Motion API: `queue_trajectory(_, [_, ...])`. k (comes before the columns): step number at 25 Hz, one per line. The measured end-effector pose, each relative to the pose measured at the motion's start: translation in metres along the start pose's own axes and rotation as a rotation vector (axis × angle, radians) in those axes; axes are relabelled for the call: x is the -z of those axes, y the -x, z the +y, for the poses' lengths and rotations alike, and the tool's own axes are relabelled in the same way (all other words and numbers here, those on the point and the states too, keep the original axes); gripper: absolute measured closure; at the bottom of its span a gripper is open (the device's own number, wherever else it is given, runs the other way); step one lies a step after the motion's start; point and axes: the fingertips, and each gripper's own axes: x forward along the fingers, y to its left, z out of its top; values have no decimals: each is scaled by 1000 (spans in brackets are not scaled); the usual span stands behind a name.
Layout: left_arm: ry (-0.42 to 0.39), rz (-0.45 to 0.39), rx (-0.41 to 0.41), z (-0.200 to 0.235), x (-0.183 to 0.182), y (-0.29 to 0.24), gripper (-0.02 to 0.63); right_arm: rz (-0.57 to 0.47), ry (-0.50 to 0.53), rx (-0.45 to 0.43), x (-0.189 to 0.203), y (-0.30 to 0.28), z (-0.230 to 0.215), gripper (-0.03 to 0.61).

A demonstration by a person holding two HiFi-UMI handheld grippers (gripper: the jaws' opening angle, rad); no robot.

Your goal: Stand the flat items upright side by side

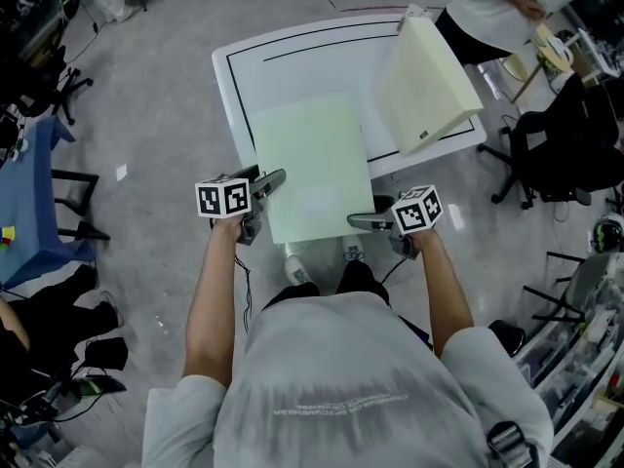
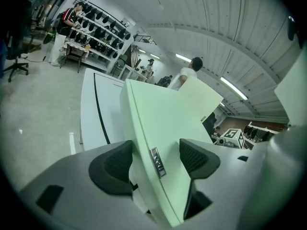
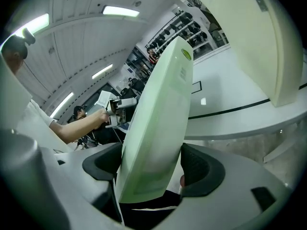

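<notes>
Left gripper (image 1: pixel 274 179), right gripper (image 1: pixel 357 222): each clamped wide on green panel (image 1: pixel 312 164), at its 9 and 4 o'clock. Judged stiff, light, smooth; hold opposite edges.

Large workshop or lab: grey concrete floor (image 1: pixel 166 86), rolling office chairs (image 1: pixel 551 149), wall racks of gear (image 2: pixel 103 32) far beyond the left tongs (image 2: pixel 156 162), ceiling strip lights (image 3: pixel 121 11).

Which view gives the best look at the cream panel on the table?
The head view: the cream panel shows whole, standing at the far right of the table. The right gripper view catches only part of one face and edge; the left gripper view, just a corner behind the green panel.
</notes>
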Motion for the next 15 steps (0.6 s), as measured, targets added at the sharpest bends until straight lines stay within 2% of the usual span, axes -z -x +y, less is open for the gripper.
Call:
queue_trajectory(6, [-37,-17,56,-20,-19,-17,291,-56,67,32,-9,26,-1,178])
queue_trajectory(10, [-59,-53,85,-29,-39,-21,291,-103,169,107,-26,38,1,178])
queue_trajectory(15, [-93,-80,119,-41,-64,-32,291,-135,209,168,-39,47,-4,178])
